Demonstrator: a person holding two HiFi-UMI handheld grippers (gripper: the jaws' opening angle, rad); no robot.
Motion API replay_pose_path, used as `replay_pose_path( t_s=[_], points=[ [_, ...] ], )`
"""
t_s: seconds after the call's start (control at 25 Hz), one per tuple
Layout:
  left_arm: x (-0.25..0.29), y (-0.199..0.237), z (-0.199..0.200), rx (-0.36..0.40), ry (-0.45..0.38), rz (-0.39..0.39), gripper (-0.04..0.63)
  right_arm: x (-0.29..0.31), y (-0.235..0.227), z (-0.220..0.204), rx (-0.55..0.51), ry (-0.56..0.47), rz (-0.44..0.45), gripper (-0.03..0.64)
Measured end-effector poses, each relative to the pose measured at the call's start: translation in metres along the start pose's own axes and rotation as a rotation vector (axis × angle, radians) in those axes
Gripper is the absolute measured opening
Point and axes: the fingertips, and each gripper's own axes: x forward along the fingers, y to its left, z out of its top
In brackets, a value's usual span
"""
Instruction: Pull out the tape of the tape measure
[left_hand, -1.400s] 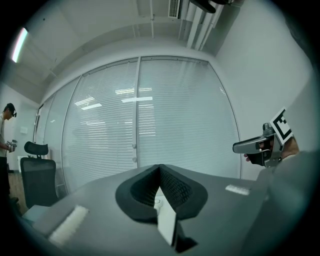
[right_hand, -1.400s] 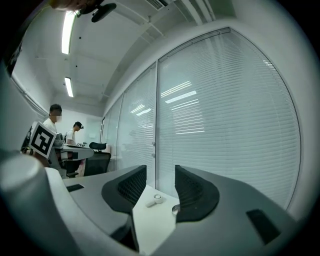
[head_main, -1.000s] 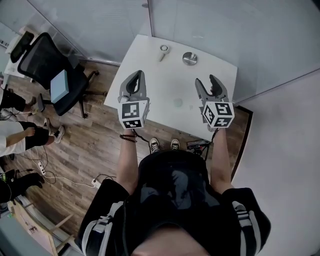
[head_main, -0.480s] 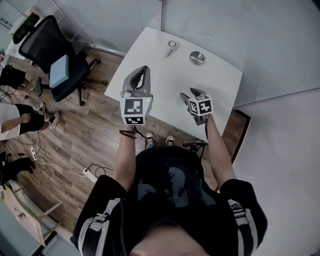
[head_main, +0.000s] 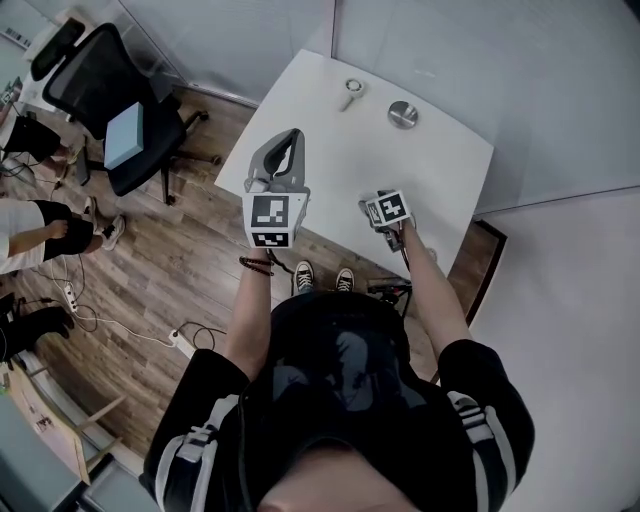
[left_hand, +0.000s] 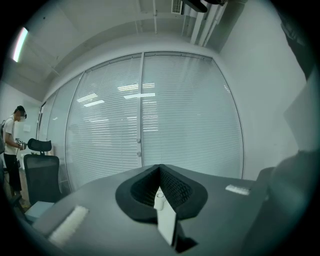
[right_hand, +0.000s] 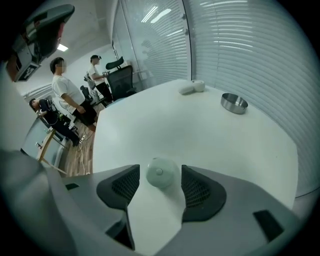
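Far white item (head_main: 350, 93), too small

Round white tape measure (right_hand: 160, 172), flat on table (right_hand: 200, 135).

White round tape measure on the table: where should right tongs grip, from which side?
Grip the tape measure across its round rim, coming in low from the near edge of the table. It lies flat, a low disc; the open right tongs straddle it.

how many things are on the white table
3: a round white tape measure near the front edge, between the right gripper's fingers; a metal dish at the far side; a small white object left of the dish. That gripper's body could hide something nearer.
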Motion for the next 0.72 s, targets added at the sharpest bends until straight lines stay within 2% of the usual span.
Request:
replay_pose_path(
  t_s=[0.28, 0.4, 0.56, 0.72],
  points=[
    [-0.004, 0.004, 0.003, 0.012, 0.002, 0.003, 0.002, 0.019, -0.004, -0.015, -0.05, 0.091, -0.075, 0.257],
    [-0.006, 0.006, 0.003, 0.014, 0.003, 0.008, 0.001, 0.023, -0.003, -0.014, -0.06, 0.098, -0.081, 0.228],
    [-0.005, 0.0, 0.0, 0.012, 0.003, 0.002, 0.001, 0.016, -0.005, -0.011, -0.024, 0.049, -0.085, 0.218],
    [-0.006, -0.006, 0.0, 0.009, -0.001, -0.019, 0.0, -0.02, -0.008, 0.012, -0.021, -0.114, -0.13, 0.218]
  ],
)
